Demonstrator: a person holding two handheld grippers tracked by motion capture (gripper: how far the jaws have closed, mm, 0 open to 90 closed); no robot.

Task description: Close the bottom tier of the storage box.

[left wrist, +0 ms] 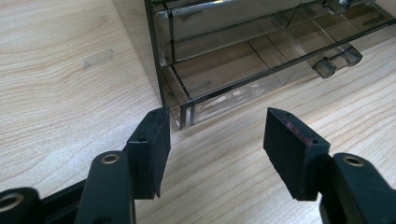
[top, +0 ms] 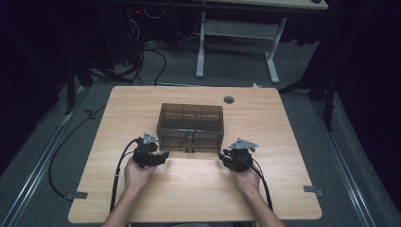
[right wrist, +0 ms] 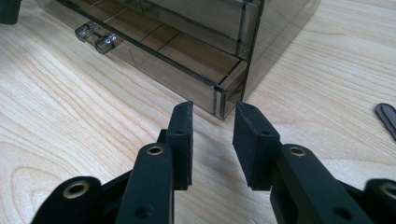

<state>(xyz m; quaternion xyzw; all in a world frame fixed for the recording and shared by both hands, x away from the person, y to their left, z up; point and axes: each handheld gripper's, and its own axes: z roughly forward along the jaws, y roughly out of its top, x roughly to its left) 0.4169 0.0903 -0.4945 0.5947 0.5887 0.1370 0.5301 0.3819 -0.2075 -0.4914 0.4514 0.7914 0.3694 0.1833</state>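
Observation:
A smoky see-through drawer box (top: 190,126) stands in the middle of the wooden table (top: 142,194). Its lowest drawer (left wrist: 224,70) juts a little forward and carries two clear knobs (left wrist: 336,60). My left gripper (top: 163,155) rests just off the box's front left corner. It is open, and in the left gripper view (left wrist: 217,140) only bare wood lies between its pads. My right gripper (top: 221,156) sits at the front right corner, open too. In the right gripper view (right wrist: 212,135) its pads point at the drawer's corner (right wrist: 219,95) without touching it.
A round grey grommet (top: 229,100) is set in the table behind the box. Black cables (top: 118,175) trail from both grippers toward the near edge. A dark flat thing (right wrist: 386,116) lies at the right gripper view's right edge. White desk legs (top: 201,47) stand beyond the table.

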